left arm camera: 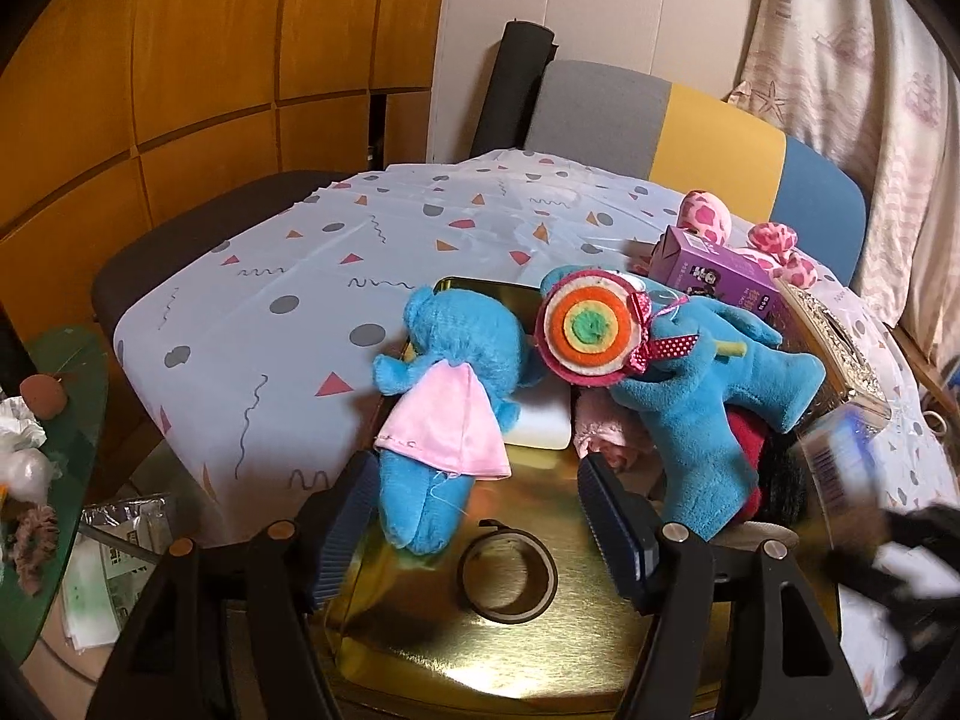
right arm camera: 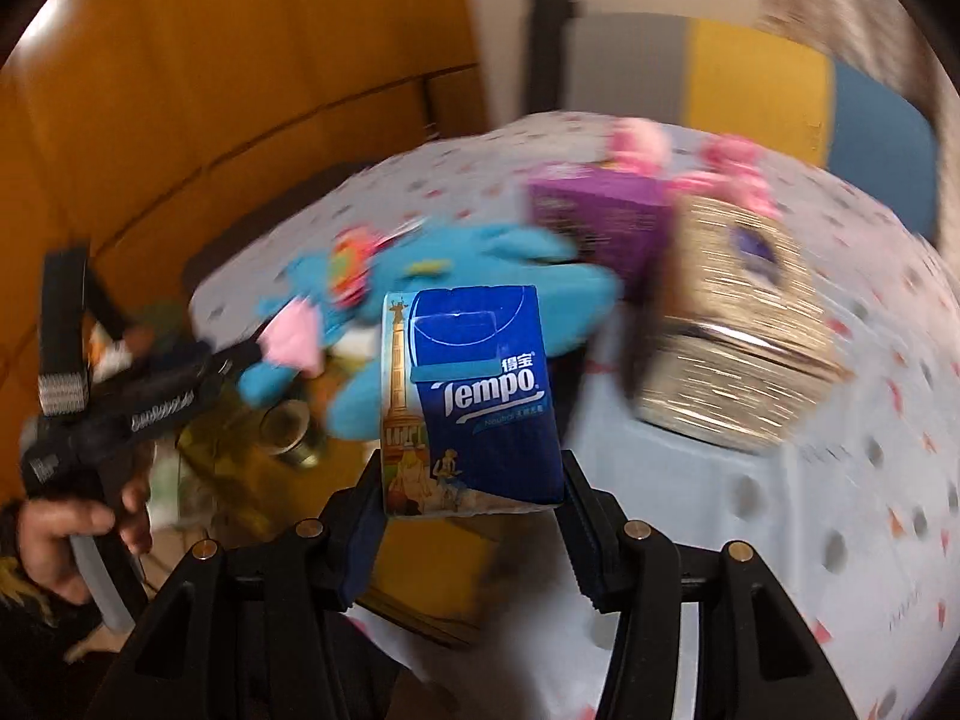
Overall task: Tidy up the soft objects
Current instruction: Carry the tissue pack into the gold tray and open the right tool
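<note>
Left wrist view: the left gripper [left arm camera: 477,516] hangs with jaws spread and empty over a gold tray [left arm camera: 540,660]; a tape roll [left arm camera: 509,570] lies just ahead. A blue plush in a pink skirt [left arm camera: 438,414] leans at the tray's far edge, beside a bigger blue plush [left arm camera: 708,408] bearing a felt lollipop [left arm camera: 591,330]. Beyond stand a purple carton [left arm camera: 714,276] and the patterned tabletop [left arm camera: 270,300]. Right wrist view, blurred: the right gripper [right arm camera: 471,498] clamps a Tempo tissue pack [right arm camera: 474,396], seemingly above the tabletop's near edge.

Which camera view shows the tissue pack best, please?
The right wrist view: the tissue pack sits sharp and central, gripped by the right gripper. The left wrist view shows it only as a blur at the right edge.
</note>
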### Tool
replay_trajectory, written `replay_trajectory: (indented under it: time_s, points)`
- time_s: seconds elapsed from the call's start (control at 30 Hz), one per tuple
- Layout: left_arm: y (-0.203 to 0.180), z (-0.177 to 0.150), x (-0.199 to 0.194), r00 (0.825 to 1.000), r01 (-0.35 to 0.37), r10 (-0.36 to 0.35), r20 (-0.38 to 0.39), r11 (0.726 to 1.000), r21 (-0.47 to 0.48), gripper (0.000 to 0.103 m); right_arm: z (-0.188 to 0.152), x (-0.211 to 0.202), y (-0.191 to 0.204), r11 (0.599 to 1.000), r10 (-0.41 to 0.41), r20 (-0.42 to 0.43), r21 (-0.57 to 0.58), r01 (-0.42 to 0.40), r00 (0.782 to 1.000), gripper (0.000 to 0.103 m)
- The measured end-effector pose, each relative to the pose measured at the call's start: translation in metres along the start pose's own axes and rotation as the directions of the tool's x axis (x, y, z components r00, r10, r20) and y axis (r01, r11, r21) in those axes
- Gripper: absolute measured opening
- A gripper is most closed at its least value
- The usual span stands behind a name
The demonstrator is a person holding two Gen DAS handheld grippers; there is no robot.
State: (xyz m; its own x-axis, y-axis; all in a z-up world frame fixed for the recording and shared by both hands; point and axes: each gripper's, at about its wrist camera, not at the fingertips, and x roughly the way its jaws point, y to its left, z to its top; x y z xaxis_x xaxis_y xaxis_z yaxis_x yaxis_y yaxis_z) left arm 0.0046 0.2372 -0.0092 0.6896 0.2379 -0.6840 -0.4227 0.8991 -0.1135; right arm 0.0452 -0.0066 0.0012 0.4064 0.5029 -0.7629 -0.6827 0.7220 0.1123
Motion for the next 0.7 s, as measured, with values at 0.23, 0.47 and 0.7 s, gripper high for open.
replay_trajectory:
  time_s: [0.23, 0.47, 0.7]
  points:
    - [0.000, 0.000, 0.000, 1.000, 0.000, 0.000, 0.001, 1.000, -0.001, 0.072, -0.019, 0.046, 0.028, 0.995, -0.041, -0.105, -0.094, 0.031, 0.994, 0.054]
    - [-0.003, -0.002, 0.000, 1.000, -0.001, 0.001, -0.003, 1.000, 0.005, 0.076, -0.034, 0.050, 0.032, 0.989, -0.068, -0.149, -0.138, 0.047, 0.987, 0.054]
    - [-0.009, -0.001, -0.008, 1.000, -0.005, 0.005, 0.016, 1.000, 0.021, 0.081, -0.043, 0.032, 0.030, 0.992, -0.055, -0.111, -0.116, 0.042, 0.992, 0.066]
